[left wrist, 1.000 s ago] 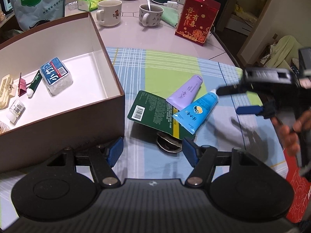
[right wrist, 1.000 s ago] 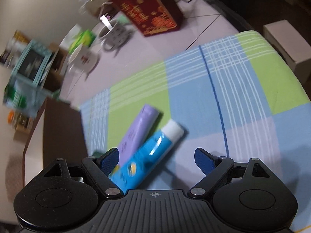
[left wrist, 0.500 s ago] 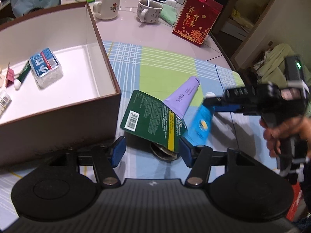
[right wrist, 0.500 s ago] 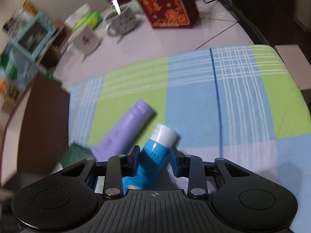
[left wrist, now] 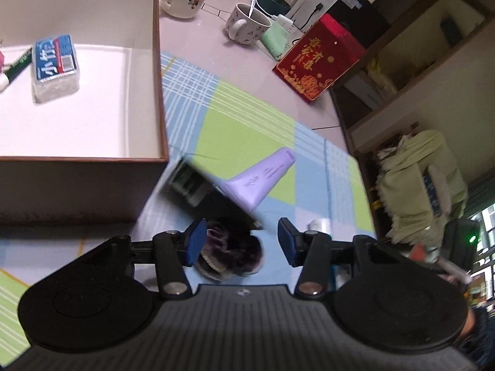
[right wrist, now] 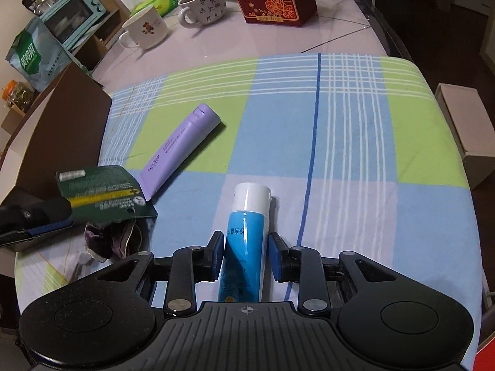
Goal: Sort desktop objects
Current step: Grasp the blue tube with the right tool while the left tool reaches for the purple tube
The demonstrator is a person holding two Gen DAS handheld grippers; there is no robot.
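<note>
Since a second ago, my right gripper (right wrist: 246, 252) has closed around the blue tube (right wrist: 246, 241), its jaws now pinching the tube's body, white cap pointing away over the checked cloth (right wrist: 346, 130). My left gripper (left wrist: 239, 241) hovers with jaws spread above a dark purple scrunchie (left wrist: 232, 255). Beyond it, the lilac tube (left wrist: 260, 181) rests on a blurred green packet (left wrist: 188, 182), just beside the brown box (left wrist: 156, 71), which holds a tissue pack (left wrist: 54, 65).
</note>
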